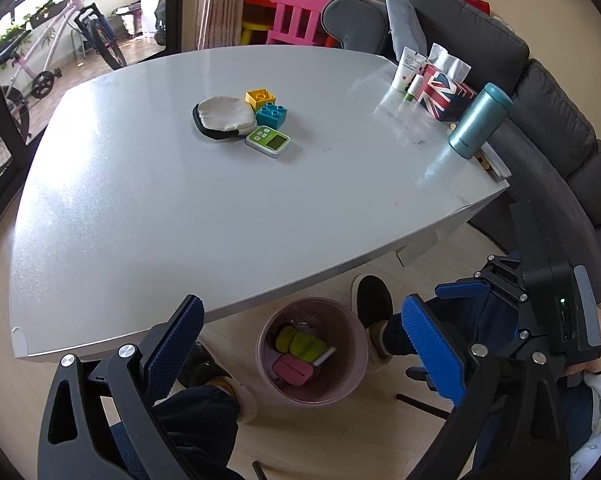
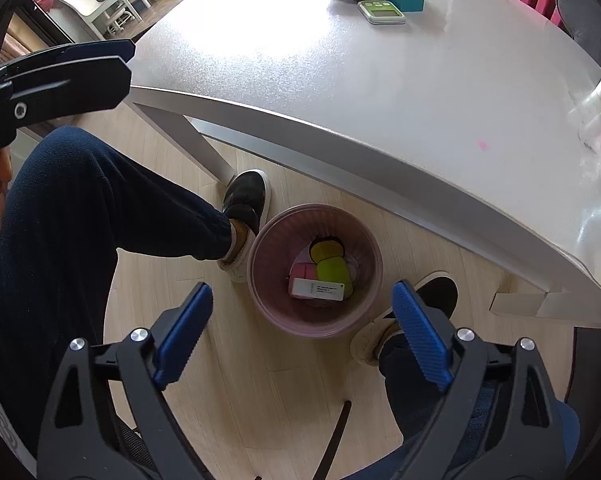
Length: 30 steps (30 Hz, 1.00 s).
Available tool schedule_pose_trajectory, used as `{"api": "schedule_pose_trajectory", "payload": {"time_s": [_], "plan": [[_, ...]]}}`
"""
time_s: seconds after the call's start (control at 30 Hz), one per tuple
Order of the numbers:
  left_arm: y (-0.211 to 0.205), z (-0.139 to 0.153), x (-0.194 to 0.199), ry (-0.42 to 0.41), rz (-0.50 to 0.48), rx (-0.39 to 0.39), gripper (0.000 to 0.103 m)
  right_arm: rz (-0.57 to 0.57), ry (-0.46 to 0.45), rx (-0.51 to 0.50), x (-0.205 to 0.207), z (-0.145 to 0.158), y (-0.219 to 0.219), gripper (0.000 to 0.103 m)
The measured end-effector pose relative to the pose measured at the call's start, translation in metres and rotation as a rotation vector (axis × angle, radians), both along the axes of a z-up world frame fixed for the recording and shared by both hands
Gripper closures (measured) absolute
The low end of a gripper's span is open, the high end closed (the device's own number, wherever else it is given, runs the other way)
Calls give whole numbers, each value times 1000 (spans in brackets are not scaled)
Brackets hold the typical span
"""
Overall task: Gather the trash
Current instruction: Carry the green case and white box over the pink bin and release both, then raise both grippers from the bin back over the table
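Note:
A pink waste bin [image 1: 342,376] stands on the floor under the table's near edge, also in the right wrist view [image 2: 268,300]. It holds yellow-green and pink items [image 1: 300,346] and a white box [image 2: 318,289]. My left gripper [image 1: 300,322] is open and empty, over the table edge above the bin. My right gripper [image 2: 302,304] is open and empty, directly above the bin. The right gripper also shows in the left wrist view [image 1: 540,300]; the left gripper also shows at the left of the right wrist view [image 2: 60,76].
On the white table [image 1: 180,208] lie a grey pouch [image 1: 222,114], yellow and blue bricks [image 1: 266,106], a green timer [image 1: 268,141], a tissue box [image 1: 444,92], tubes [image 1: 406,68] and a teal flask [image 1: 480,120]. The person's feet [image 2: 246,200] flank the bin. A grey sofa [image 1: 540,92] stands behind.

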State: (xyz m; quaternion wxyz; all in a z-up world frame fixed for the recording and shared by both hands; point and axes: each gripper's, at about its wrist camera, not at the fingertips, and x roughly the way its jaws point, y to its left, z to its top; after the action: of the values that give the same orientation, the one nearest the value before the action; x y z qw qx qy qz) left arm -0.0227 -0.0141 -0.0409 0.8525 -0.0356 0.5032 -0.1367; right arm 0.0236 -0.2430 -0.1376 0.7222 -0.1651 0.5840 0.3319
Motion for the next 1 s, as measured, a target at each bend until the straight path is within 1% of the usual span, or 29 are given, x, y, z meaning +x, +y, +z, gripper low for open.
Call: {"api": "schedule_pose_trajectory", "payload": {"time_s": [0.13, 0.23, 0.33, 0.53, 0.67, 0.77, 1.0], "plan": [[-2, -1, 1, 4, -3, 4, 7, -17, -9, 5, 1, 4, -3, 7], [-2, -2, 2, 9, -1, 8, 7, -25, -12, 5, 2, 9, -5, 5], [0, -1, 2, 7, 7, 12, 7, -45, -20, 8, 4, 15, -8, 5], [7, 2, 8, -1, 31, 15, 7, -73, -67, 31, 14, 34, -14, 5], [16, 4, 16, -5, 46, 23, 7, -84, -104, 53, 32, 47, -11, 5], [22, 7, 24, -13, 55, 28, 7, -67, -132, 49, 50, 54, -1, 5], [38, 9, 39, -20, 85, 28, 7, -36, -185, 36, 98, 58, 30, 5]]}}
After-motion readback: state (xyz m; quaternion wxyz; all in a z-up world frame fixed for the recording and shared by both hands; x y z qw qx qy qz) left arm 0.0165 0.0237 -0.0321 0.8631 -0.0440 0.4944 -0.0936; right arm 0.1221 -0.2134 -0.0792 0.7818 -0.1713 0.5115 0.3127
